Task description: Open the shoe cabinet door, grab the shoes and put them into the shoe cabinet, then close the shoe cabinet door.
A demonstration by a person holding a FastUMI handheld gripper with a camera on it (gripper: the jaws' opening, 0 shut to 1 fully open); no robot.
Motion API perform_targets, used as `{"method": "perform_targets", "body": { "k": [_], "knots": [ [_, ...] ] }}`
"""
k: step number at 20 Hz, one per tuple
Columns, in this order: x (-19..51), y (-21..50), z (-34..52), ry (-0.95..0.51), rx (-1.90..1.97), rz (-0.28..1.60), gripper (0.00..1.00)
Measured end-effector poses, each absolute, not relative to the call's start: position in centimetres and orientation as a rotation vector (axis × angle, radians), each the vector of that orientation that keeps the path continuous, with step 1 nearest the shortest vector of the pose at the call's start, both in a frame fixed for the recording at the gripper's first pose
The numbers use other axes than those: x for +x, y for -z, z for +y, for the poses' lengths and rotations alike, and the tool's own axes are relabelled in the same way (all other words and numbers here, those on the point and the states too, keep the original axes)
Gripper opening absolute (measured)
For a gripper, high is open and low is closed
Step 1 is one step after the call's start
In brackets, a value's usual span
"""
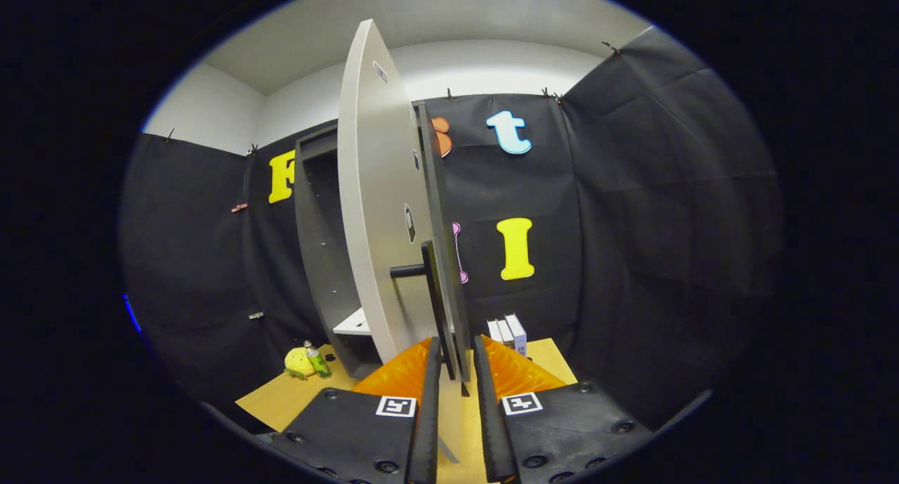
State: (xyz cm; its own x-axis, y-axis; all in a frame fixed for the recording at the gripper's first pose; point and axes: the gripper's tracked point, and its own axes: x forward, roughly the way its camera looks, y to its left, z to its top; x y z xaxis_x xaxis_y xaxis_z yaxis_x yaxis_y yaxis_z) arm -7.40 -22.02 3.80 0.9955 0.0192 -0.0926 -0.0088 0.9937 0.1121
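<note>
Gripper (455, 361) fingers straddle open cabinet door (376, 210) over wooden table (281, 400)

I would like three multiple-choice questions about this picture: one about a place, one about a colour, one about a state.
1. Where is the green bottle?
A. beside the yellow object, left of the cabinet
B. on the cabinet shelf
C. between the tongs

2. What colour is the door handle?
A. white
B. black
C. yellow

3. How is the cabinet door?
A. shut
B. removed
C. swung open

Answers:
1 A, the bottle stands on the wooden surface against the yellow object.
2 B, the bar handle is black.
3 C, the door stands edge-on, its edge between the fingers of the tongs; whether they press on it is unclear.
</note>
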Motion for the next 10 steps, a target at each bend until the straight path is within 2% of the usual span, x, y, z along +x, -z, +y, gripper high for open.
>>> {"method": "perform_targets", "body": {
  "k": [2, 3, 5, 10],
  "knots": [
    [-8.9, -2.4, -22.7, 0.002, 0.087, 0.116, 0.30],
    [-9.8, -1.7, -22.7, 0.007, 0.091, 0.133, 0.37],
    [-12.1, -1.3, -21.8, -0.002, 0.114, 0.143, 0.44],
    [-14.1, -0.2, -17.2, -0.102, 0.103, 0.176, 0.44]
  ]
}}
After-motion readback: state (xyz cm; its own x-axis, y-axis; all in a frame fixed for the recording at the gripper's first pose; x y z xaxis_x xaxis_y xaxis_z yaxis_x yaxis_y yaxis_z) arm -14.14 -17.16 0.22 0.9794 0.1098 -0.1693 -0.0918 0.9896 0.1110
